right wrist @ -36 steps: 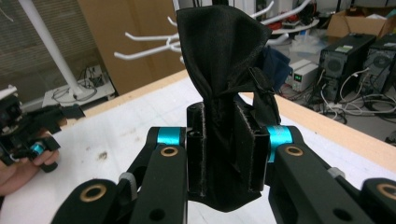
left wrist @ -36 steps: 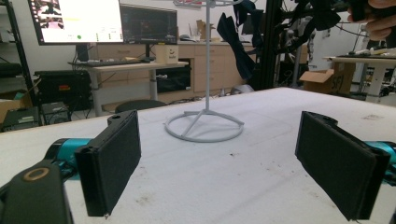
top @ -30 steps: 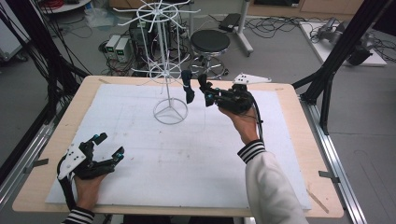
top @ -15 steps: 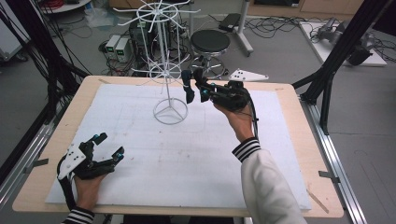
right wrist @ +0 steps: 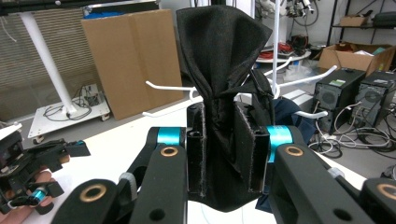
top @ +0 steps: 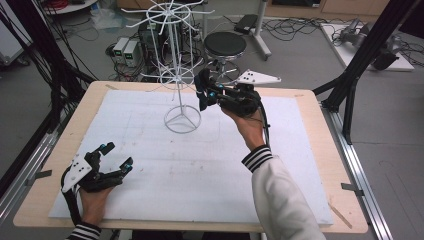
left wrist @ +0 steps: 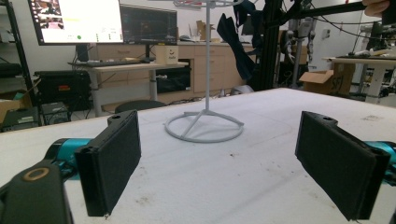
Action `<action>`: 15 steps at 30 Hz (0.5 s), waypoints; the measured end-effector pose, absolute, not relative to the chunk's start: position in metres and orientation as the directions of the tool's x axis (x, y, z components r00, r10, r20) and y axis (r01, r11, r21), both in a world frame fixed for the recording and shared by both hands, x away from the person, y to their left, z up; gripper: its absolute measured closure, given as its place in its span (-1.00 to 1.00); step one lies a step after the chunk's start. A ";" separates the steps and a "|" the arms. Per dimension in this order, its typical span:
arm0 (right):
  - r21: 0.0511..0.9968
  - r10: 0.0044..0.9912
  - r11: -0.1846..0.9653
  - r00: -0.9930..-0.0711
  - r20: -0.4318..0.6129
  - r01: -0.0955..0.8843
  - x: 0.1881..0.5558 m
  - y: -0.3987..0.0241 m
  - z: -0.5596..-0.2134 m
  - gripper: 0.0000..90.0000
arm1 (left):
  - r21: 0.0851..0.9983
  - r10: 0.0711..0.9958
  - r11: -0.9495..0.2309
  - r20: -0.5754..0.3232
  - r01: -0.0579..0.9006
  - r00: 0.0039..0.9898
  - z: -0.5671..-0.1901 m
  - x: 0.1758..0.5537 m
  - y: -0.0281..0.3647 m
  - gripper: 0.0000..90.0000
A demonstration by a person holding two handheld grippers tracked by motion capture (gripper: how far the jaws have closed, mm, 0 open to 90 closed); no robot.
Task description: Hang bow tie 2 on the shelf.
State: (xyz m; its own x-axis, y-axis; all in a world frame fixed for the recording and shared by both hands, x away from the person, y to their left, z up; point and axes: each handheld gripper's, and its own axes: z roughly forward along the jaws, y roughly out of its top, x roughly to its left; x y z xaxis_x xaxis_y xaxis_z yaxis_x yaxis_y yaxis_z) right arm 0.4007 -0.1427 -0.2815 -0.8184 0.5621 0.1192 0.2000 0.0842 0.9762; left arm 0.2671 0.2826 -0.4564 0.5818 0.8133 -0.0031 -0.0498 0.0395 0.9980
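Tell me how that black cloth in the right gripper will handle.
The black cloth bunches between the right gripper pads, so it is probably floppy and light. It may snag on the white wire rack, whose hooks stand close.

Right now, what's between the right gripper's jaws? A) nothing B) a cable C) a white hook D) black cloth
D: in the right gripper view the right gripper has its jaws closed on a bunched black cloth, held up near the white rack; the left gripper rests open on the table.
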 end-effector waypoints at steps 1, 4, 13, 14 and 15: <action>0.976 0.566 0.081 -0.815 0.123 0.204 0.400 -0.142 -0.281 0.69 | 0.998 0.814 0.040 -0.004 -0.049 0.581 -0.456 0.267 0.283 -0.68; 0.976 0.572 0.079 -0.811 0.122 0.203 0.399 -0.140 -0.281 0.69 | 0.998 0.813 0.040 -0.003 -0.050 0.582 -0.456 0.267 0.283 -0.68; 0.977 0.562 0.067 -0.817 0.129 0.200 0.397 -0.132 -0.279 0.69 | 0.998 0.814 0.040 -0.002 -0.052 0.582 -0.456 0.267 0.283 -0.68; 0.976 0.560 0.069 -0.818 0.132 0.204 0.396 -0.131 -0.279 0.69 | 0.998 0.814 0.040 -0.002 -0.052 0.581 -0.456 0.267 0.283 -0.68; 0.976 0.558 0.070 -0.819 0.131 0.204 0.396 -0.130 -0.279 0.69 | 0.998 0.813 0.039 -0.002 -0.052 0.582 -0.456 0.267 0.283 -0.67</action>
